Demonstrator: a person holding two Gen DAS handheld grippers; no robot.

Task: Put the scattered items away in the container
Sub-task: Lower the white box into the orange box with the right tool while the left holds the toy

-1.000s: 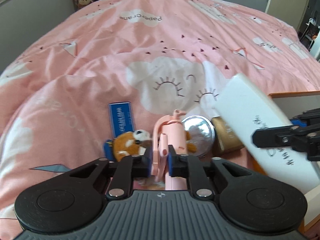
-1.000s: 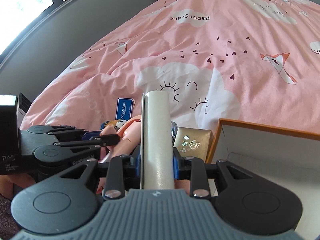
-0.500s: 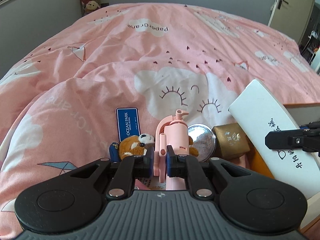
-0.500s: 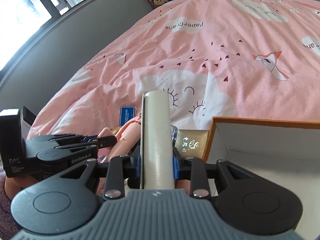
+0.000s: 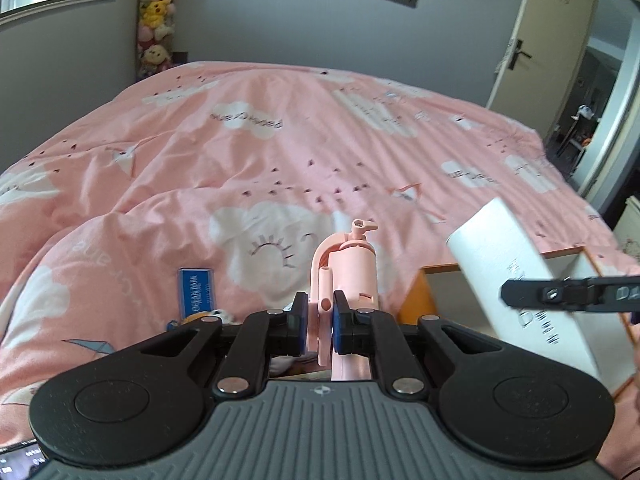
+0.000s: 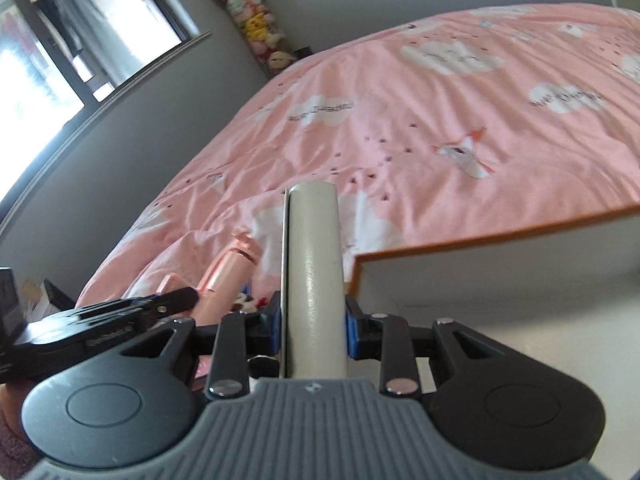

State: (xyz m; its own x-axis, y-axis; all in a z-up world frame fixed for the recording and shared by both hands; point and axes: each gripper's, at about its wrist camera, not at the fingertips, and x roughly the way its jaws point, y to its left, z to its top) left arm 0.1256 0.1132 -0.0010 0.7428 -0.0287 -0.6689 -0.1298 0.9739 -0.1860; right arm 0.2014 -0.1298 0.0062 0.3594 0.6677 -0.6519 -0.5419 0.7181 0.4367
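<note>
Left gripper jaws clamped on pink toy; right gripper jaws clamped on white case, both aloft near box. Nothing seemingly boxed; card, plush on bed.

Duvet: salmon pink, printed with white clouds, closed-eye smiling faces, small dark birds, paper cranes and dark lettering.
Toy: pale pink all over.
Flat box: white with dark characters on its face; cream-white along its edge in the right wrist view.
Container: orange rim, white inside.
Card: blue with pale lettering and a white border.
Plush animal: orange-brown and white.
Left gripper: black, blue pads.
Right gripper: black, blue pads.
Walls: grey.
Door: cream.
</note>
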